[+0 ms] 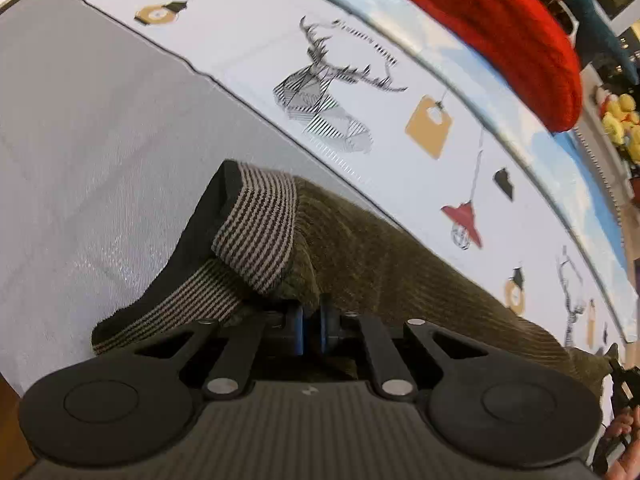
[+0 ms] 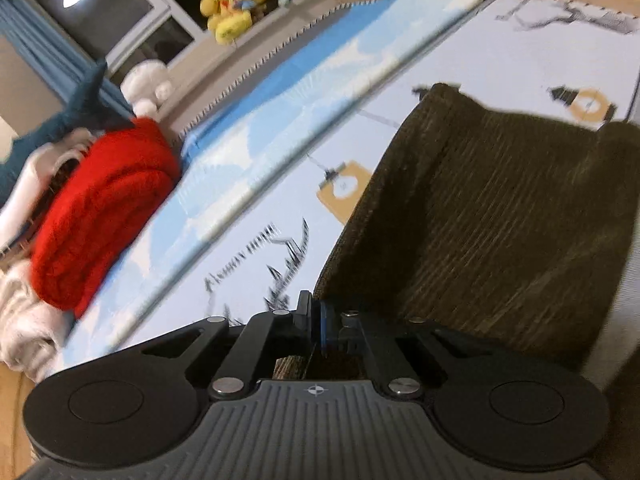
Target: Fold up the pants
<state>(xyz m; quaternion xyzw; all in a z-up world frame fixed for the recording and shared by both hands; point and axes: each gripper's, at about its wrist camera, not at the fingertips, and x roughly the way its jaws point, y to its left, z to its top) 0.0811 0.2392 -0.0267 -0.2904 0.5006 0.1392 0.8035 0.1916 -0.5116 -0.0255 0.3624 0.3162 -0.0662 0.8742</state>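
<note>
Both wrist views looked steeply down, close over closed jaws, onto olive pants [image 1: 380, 264]; shared beyond the jaws: printed sheet [image 2: 460, 60], red knit [image 1: 500, 36].

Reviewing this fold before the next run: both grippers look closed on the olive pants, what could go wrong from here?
1. The left gripper pinches the pants just beside the striped cuff, which has flipped over; the fold may lock that in.
2. The right gripper grips only the very edge of the cloth, so a pull might slip it out.
3. The red knit lies nearby on the printed sheet; a wide swing could snag it.
</note>
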